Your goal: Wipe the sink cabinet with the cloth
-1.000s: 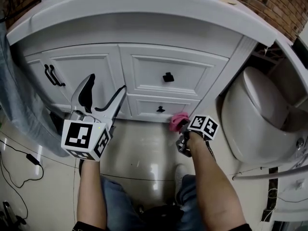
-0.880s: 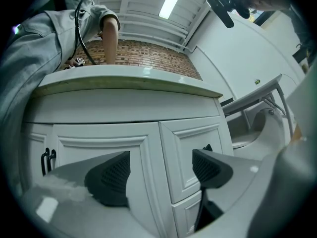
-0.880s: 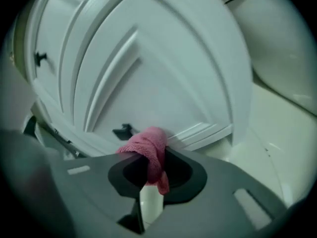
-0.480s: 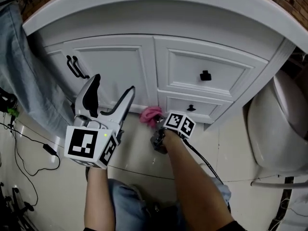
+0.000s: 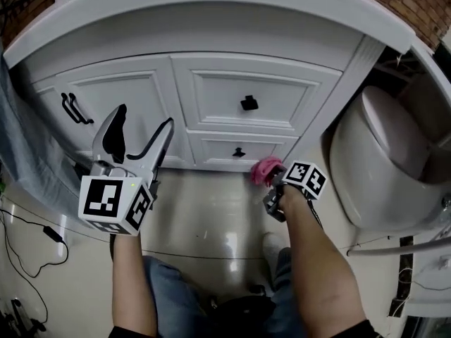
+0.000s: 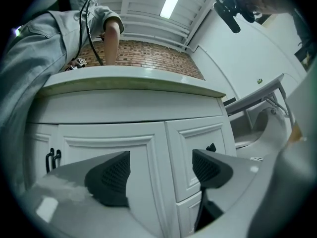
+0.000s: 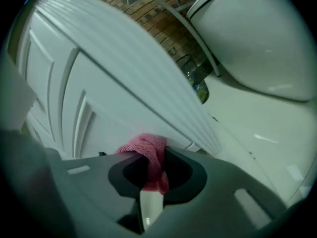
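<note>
Your right gripper point(image 5: 272, 177) is clamped on the crumpled pink cloth point(image 5: 266, 167). The cloth touches the white panelled sink cabinet point(image 5: 239, 83) at its bottom right, just below the lower drawer point(image 5: 211, 150) and near the white toilet point(image 5: 380, 160). Your left gripper point(image 5: 141, 129) has its jaws wide apart with nothing between them, and it faces the cabinet door point(image 6: 106, 143).

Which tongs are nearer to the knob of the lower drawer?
Right. The right tongs, shut on the pink cloth, are beside the knob, lower right; the left tongs are open, farther left before the cabinet door.
</note>
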The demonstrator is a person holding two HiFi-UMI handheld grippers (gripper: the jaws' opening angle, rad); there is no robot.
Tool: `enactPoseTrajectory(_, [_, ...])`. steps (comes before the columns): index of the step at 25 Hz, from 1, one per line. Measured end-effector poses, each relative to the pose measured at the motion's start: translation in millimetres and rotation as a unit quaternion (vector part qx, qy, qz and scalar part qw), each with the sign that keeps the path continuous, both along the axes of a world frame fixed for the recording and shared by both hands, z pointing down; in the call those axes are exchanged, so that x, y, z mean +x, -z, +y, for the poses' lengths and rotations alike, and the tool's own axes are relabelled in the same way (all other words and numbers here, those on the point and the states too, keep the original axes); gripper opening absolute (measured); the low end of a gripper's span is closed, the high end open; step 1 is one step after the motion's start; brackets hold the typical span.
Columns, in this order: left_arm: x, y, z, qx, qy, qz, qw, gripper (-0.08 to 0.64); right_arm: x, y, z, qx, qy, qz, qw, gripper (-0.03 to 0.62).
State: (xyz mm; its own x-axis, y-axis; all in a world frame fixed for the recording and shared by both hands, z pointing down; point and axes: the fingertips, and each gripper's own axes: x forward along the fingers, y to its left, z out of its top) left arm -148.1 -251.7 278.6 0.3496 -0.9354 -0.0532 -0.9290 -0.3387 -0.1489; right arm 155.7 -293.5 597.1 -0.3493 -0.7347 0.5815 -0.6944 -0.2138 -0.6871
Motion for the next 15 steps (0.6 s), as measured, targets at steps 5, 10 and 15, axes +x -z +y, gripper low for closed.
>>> enactPoseTrajectory(5, [30, -2, -7, 0.0, -0.02, 0.003, 0.9998, 0.397, 50, 6, 7, 0.013, -0.035, 0.013, 0.999, 0.057])
enactPoseTrajectory(10, [42, -7, -9, -0.005, -0.026, -0.007, 0.9996, 0.397, -8, -5, 4, 0.0, 0.04, 0.012, 0.999, 0.057])
enactPoseTrajectory(15, [30, -15, -8, -0.014, -0.017, -0.034, 0.9992, 0.397, -127, -21, 1, -0.012, 0.159, -0.027, 0.987, 0.057])
